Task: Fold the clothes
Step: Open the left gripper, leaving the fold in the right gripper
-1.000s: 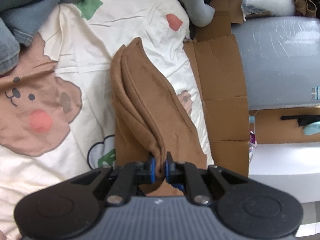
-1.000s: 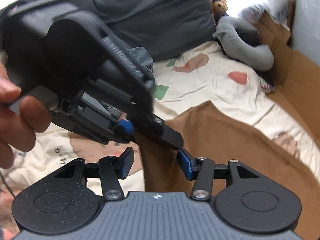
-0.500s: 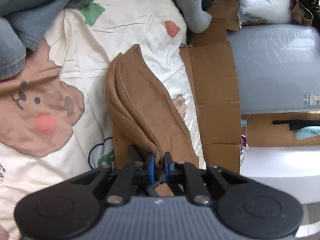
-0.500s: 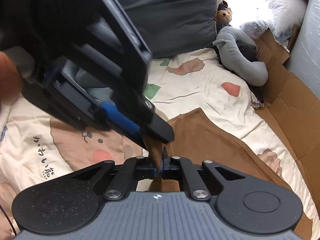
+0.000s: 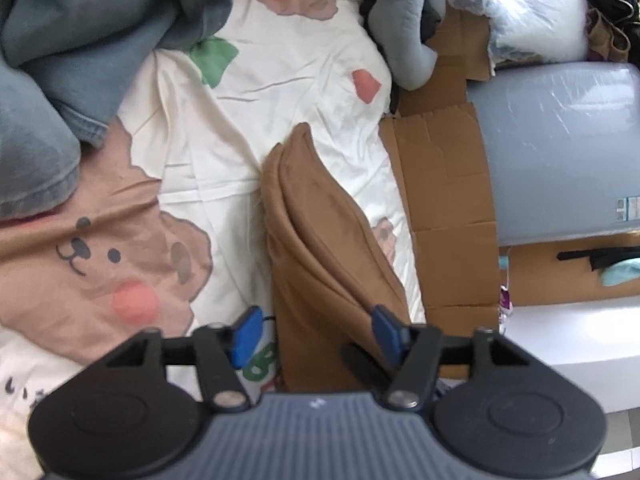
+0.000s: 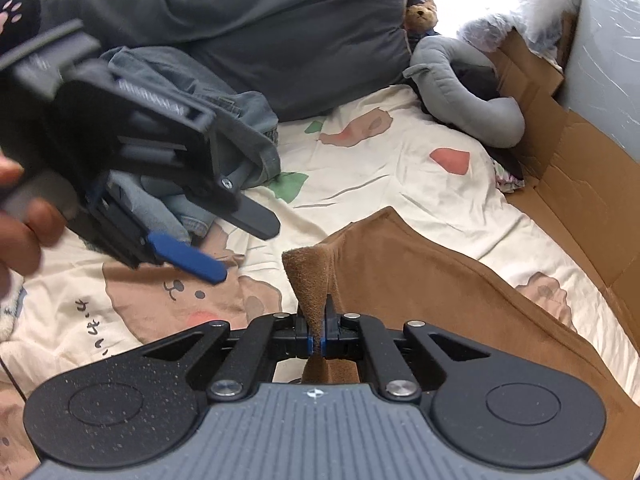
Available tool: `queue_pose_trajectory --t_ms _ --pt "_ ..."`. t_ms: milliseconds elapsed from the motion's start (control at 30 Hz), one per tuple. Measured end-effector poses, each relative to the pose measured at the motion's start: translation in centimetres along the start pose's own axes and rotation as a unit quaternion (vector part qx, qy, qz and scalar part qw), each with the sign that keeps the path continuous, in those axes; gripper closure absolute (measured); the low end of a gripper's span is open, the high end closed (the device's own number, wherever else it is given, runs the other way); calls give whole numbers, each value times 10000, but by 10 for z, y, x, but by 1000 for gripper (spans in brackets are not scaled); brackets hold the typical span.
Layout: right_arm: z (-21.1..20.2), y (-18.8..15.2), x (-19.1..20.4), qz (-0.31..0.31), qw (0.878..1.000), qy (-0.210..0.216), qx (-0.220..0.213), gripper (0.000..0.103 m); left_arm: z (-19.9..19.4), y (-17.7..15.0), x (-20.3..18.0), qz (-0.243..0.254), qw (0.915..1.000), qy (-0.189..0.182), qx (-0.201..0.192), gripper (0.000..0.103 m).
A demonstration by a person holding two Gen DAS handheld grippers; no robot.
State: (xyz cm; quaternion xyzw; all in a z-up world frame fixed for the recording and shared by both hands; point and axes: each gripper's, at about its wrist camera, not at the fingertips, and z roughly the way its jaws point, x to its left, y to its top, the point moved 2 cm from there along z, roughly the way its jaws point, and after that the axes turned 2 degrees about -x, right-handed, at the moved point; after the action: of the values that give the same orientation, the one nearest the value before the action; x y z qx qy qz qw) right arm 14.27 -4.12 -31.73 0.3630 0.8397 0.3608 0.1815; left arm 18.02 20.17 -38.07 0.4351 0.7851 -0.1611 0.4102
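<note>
A brown fleece garment lies folded lengthwise on the bear-print bedsheet. My left gripper is opening, and its blue pads stand wide on either side of the garment's near end without pressing it. In the right wrist view the same left gripper hovers to the left of the garment, held by a hand. My right gripper is shut on a raised corner of the brown garment, which sticks up between its pads.
Blue jeans and a dark grey duvet are piled at the back left. A grey plush elephant and a teddy bear sit at the back. Flattened cardboard and a grey wall panel border the bed's right side.
The left gripper let go of the garment's edge, opened wide and drew away to the left. The right gripper, open a second ago, closed on the garment's corner.
</note>
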Motion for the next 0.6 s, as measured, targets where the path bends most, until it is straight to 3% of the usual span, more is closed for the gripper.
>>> queue_pose_trajectory --t_ms 300,600 --pt "-4 -4 -2 73 9999 70 -7 102 28 33 8 14 9993 -284 -224 28" --pt "-7 -4 -6 107 9999 52 1 102 76 56 7 247 9996 -148 54 27"
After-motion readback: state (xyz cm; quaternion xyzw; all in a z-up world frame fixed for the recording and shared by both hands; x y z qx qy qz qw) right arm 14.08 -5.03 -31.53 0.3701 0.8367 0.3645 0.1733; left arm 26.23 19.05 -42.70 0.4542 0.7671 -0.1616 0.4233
